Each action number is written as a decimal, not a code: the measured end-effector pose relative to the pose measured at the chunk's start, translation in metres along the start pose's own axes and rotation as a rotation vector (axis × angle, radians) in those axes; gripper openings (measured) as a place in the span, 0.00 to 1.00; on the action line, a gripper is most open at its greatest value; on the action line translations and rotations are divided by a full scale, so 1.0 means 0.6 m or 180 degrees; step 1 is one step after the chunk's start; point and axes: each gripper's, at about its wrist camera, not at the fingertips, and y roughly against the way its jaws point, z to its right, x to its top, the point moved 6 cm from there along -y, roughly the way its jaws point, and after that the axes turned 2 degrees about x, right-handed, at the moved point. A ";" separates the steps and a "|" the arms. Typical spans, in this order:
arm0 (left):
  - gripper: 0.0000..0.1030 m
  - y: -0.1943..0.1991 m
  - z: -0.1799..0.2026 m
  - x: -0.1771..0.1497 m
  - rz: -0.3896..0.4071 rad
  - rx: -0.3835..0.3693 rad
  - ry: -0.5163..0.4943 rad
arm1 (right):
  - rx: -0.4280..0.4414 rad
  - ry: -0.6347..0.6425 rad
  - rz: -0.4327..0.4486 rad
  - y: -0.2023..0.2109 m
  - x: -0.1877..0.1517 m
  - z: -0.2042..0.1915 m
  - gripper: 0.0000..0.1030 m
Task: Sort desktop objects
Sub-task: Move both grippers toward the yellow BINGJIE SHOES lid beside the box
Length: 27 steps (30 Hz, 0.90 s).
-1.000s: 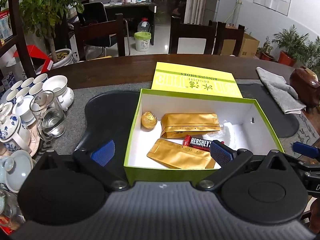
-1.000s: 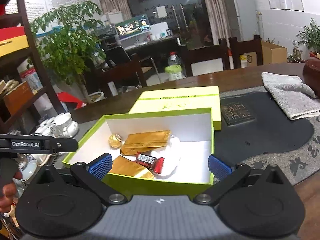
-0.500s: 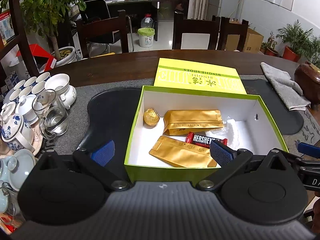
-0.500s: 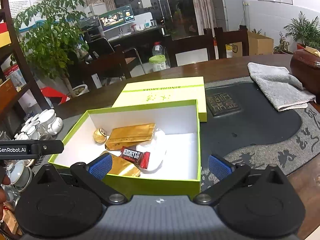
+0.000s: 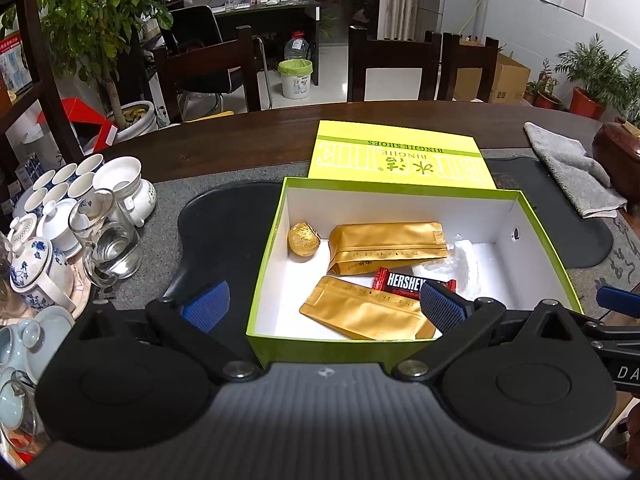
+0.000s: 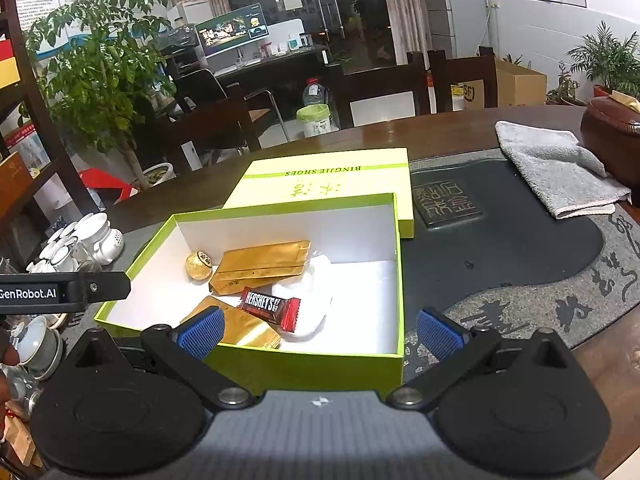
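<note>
below the left claw (image 5: 322,304), spread wide and empty, the green shoe box (image 5: 267,240) holds a gold ball (image 5: 304,239), two gold pouches (image 5: 386,246) and a hershey's bar (image 5: 406,281), its lid (image 5: 398,156) parked behind for access. from the right claw (image 6: 318,330), equally agape and empty, the box sits close below on the surface (image 6: 520,240).

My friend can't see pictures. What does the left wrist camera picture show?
An open green shoe box sits on a dark table, holding two gold pouches, a gold foil ball and a Hershey's bar. Its yellow-green lid lies behind it, white teaware to the left. The left gripper hangs open in front.
</note>
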 end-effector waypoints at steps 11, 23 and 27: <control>0.99 -0.005 0.009 0.006 0.0003 0.0030 -0.0072 | 0.0006 0.0019 -0.0031 -0.006 0.002 -0.001 1.00; 0.99 -0.014 0.009 0.004 -0.0024 0.0033 -0.0107 | -0.0010 0.0028 -0.0073 -0.012 0.003 0.000 1.00; 0.99 -0.017 0.009 0.005 -0.0032 0.0039 -0.0123 | -0.0038 0.0041 -0.0086 -0.015 0.006 0.000 1.00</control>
